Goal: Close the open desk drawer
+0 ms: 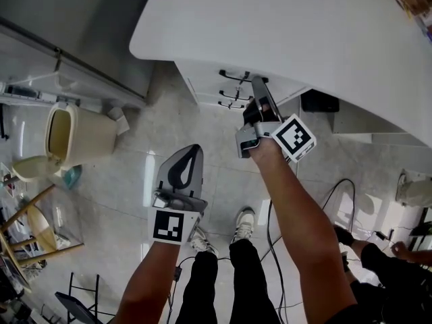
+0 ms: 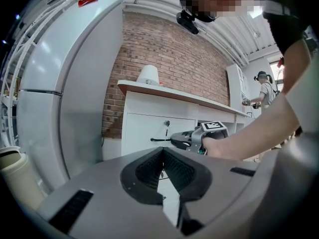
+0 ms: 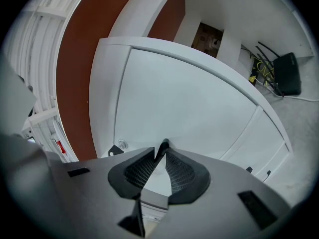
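The white desk [image 1: 283,25] has a stack of drawers [image 1: 209,90] with black bar handles under its left end. My right gripper [image 1: 256,84] points level at the top drawer and is shut on the drawer handle [image 1: 233,77]. In the right gripper view its tips [image 3: 163,146] pinch the black bar against the white drawer front [image 3: 189,108]. The left gripper view shows that grip from the side, right gripper [image 2: 175,140] on the handle [image 2: 158,140]. How far the drawer stands out I cannot tell. My left gripper [image 1: 196,148] hangs back over the floor, shut and empty [image 2: 163,151].
A beige bin [image 1: 71,133] stands left of the desk beside a tall grey cabinet [image 2: 55,83]. A black box [image 1: 319,101] sits under the desk, and cables [image 1: 337,187] run across the tiled floor. A wooden stool [image 1: 34,228] is at the far left. Another person [image 2: 264,88] stands far behind.
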Motion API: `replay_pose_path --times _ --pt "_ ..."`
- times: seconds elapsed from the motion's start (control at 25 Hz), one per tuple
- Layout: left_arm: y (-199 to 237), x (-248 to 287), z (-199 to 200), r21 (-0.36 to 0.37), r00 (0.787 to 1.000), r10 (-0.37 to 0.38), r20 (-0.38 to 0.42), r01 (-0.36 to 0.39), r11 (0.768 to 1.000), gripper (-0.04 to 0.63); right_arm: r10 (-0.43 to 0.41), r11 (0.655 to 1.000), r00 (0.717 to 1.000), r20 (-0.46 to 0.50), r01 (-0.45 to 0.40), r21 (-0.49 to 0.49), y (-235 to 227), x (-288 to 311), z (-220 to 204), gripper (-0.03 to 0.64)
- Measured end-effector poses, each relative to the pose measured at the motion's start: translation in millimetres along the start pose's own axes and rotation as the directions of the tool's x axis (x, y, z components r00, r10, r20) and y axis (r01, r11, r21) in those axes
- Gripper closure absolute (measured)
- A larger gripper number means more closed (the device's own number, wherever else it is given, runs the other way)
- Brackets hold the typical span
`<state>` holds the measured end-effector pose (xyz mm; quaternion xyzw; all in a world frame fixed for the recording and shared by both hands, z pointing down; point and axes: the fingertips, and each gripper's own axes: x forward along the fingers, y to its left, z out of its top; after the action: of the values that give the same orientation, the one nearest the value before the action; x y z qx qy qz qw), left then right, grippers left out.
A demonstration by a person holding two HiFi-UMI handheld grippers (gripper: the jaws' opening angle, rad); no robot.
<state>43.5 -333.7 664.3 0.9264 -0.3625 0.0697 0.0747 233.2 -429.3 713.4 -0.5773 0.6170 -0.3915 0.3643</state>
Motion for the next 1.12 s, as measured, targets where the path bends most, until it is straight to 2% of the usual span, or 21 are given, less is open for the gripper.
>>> replay_pose_path --times 0.24,0.72,1.0,1.12 --pt "1 -6 1 0.000 1.000 0.000 0.003 0.000 1.000 0.589 0.013 1.000 1.000 0.008 -0.013 -0.007 3 0 -2 0.538" --pt "-2 -23 2 -0.003 1.000 -0.002 -0.009 0.002 1.000 0.589 -0.033 0.999 0.999 0.023 0.033 0.004 5 -14 -7 0.537" --pt "-3 -37 12 0.008 1.000 -0.006 0.001 0.006 1.000 0.589 -0.031 0.999 0.999 0.013 0.031 -0.023 17 -56 -18 0.537" --pt "-3 -44 18 0.004 1.000 -0.002 0.001 0.002 1.000 0.589 0.002 0.996 1.000 -0.024 -0.004 -0.095 42 -79 -30 0.537"
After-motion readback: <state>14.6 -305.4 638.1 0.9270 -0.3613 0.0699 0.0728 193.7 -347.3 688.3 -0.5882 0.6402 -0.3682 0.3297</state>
